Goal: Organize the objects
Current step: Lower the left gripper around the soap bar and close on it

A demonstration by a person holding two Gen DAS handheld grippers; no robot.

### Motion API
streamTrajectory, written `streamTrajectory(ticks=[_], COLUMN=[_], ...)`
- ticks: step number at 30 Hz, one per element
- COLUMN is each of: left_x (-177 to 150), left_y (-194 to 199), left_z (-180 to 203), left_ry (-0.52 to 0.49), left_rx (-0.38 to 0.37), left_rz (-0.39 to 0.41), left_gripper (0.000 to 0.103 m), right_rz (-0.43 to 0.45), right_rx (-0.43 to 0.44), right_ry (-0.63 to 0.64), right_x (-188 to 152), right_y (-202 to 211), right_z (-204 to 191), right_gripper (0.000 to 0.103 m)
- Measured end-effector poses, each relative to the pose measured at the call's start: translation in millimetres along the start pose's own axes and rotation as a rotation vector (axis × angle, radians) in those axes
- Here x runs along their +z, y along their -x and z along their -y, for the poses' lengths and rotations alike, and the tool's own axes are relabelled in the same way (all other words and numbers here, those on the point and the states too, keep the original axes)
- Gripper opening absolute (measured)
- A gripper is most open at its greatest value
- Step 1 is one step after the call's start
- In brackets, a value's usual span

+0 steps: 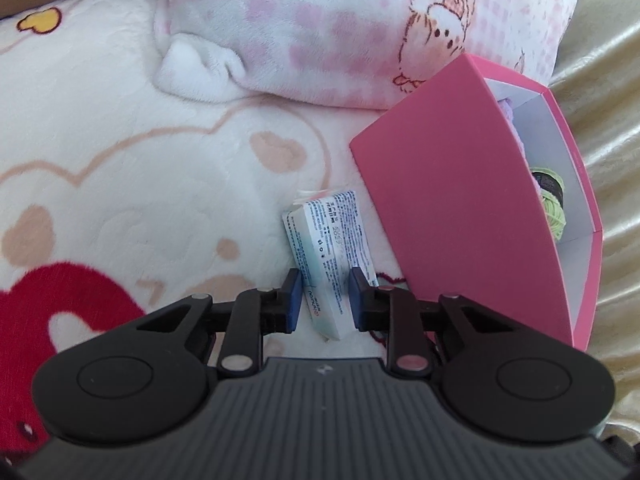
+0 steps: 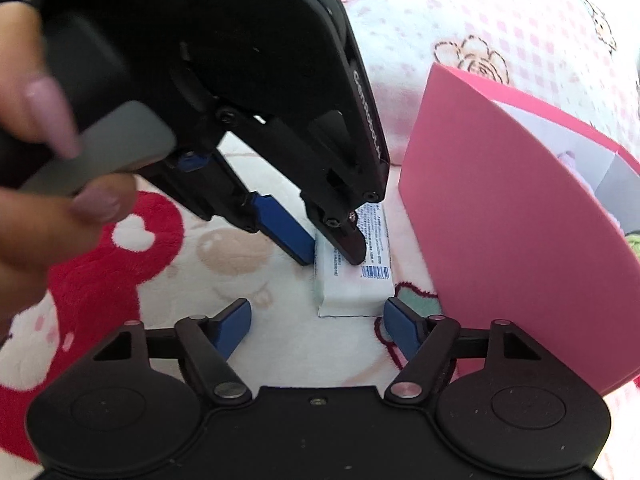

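Left claw (image 1: 322, 300) clamped the white printed tissue packet (image 1: 332, 252); right claw (image 2: 316, 326) stood released. Advised lifting straight, clearing the pink cardboard box (image 1: 452, 208) wall at right.

Fleece blanket (image 1: 120, 160) under packet (image 1: 332, 236), pink box (image 1: 448, 200), pillow (image 1: 320, 32)

A white plush blanket (image 1: 132, 152) printed with beige hearts, outlined cartoon shapes and a large red heart-dotted figure (image 1: 68, 300) covered the surface. A small yellow motif (image 1: 40, 21) sat near its far left edge in the left wrist view. At the far side lay a soft rolled fleece bundle (image 1: 320, 36), white with pink checks and brown-outlined cartoon animals, its folded end resting on the blanket. To the right, a pale gold satin fabric (image 1: 600, 92) lay in glossy folds. In the right wrist view the same blanket (image 2: 280, 336) showed a green flower patch (image 2: 416, 296).
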State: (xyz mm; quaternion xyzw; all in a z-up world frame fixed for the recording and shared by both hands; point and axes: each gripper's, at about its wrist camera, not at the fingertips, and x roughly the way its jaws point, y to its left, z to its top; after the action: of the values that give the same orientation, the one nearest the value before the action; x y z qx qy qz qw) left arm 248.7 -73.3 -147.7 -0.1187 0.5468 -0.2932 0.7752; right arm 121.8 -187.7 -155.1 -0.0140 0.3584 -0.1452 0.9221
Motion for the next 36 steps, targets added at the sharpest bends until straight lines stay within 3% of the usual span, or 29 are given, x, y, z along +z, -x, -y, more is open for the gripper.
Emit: streamTrajectory(ticks=[1, 4, 9, 15, 18, 21, 23, 26, 32, 36], left_x=[0, 3, 18, 42, 46, 48, 46, 39, 23, 1], left_y=[1, 6, 21, 25, 13, -5, -12, -9, 4, 22], left_z=[0, 7, 16, 21, 27, 24, 21, 19, 13, 2], left_ry=[-0.004, -0.079, -0.218, -0.268, -0.309, -0.303, -0.298, -0.293, -0.244, -0.158], left_rx=[0.005, 0.062, 0.159, 0.119, 0.131, 0.118, 0.070, 0.051, 0.083, 0.074], left_rz=[-0.010, -0.050, 0.013, 0.125, 0.110, 0.066, 0.036, 0.048, 0.018, 0.017], left_gripper=[0.015, 0.014, 0.015, 0.017, 0.017, 0.020, 0.034, 0.032, 0.025, 0.024], right_rz=[-0.006, -0.008, -0.002, -0.050, -0.076, -0.078, -0.080, -0.080, -0.062, -0.049], right_rx=[0.001, 0.008, 0.051, 0.069, 0.091, 0.099, 0.122, 0.135, 0.137, 0.136], right_ry=[-0.013, -0.021, 0.030, 0.007, -0.022, -0.069, -0.107, -0.099, -0.104, -0.088], right_x=[1, 3, 4, 5, 14, 1, 2, 2, -5, -12], right_y=[-1, -3, 0, 1, 3, 3, 3, 8, 14, 20], right_z=[0, 0, 2, 8, 3, 6, 14, 15, 17, 16], right_gripper=[0.078, 0.079, 0.075, 0.067, 0.066, 0.047, 0.042, 0.040, 0.041, 0.041])
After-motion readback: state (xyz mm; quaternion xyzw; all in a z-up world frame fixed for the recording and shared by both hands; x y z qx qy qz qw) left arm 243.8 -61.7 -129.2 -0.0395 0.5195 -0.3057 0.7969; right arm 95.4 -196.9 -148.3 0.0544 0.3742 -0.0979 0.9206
